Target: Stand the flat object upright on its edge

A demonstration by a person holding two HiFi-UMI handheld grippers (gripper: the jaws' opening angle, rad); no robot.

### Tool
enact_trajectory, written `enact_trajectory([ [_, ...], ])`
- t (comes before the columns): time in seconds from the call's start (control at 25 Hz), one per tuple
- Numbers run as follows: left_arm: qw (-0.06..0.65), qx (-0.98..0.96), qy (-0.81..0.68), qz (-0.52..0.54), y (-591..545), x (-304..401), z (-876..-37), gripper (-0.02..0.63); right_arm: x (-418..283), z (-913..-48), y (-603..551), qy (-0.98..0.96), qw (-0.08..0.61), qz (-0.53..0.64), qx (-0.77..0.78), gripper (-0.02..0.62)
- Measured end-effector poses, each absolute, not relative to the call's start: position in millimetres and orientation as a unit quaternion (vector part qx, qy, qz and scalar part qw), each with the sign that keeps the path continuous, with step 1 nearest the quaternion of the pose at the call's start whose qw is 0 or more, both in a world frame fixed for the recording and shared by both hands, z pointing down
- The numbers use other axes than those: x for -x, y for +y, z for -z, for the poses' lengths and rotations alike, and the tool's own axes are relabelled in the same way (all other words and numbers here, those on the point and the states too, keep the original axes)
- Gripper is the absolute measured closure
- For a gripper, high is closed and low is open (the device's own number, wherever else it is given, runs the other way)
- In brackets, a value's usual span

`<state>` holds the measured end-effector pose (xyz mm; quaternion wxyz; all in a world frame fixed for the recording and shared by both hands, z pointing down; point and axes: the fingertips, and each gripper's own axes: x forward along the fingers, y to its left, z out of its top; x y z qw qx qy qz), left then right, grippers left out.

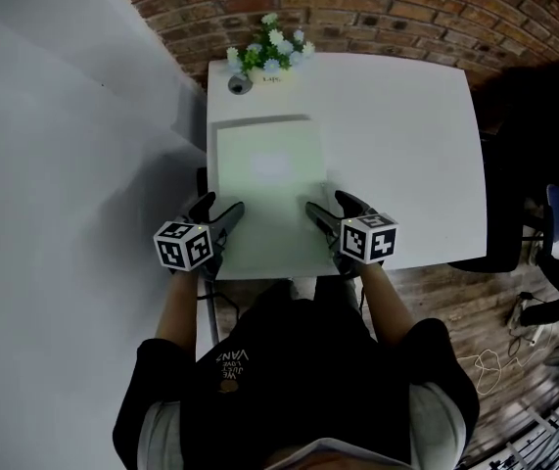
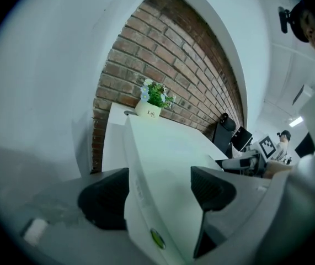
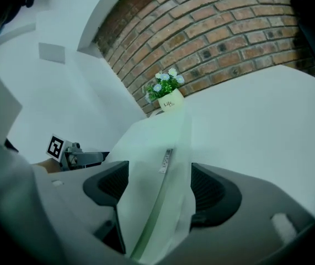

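I am straddling the flat white box (image 1: 269, 194), jaws spread wide: left claw (image 1: 218, 210) at seven o'clock, right claw (image 1: 330, 207) at five.

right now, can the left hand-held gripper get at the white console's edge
Likely yes. The left hand-held gripper has its jaws open with the left edge of the flat white console already between them. Nothing else lies near it; the potted flowers sit at the far end of the table.
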<state>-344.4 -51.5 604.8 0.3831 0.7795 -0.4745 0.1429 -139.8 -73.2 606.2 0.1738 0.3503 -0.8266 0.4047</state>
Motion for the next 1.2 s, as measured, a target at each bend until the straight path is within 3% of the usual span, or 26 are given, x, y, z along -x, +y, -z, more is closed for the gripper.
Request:
enact_trajectory([
  [0.52,0.409,-0.776,-0.448,-0.171,-49,333,-619,0.259,150,-624,-69,-0.819,0.192,-0.451,-0.297,0.253],
  [1.2,0.394,-0.782,-0.445,-0.188,-51,328,-616,0.261,150,-622,-62,-0.820,0.214,-0.441,-0.295,0.265],
])
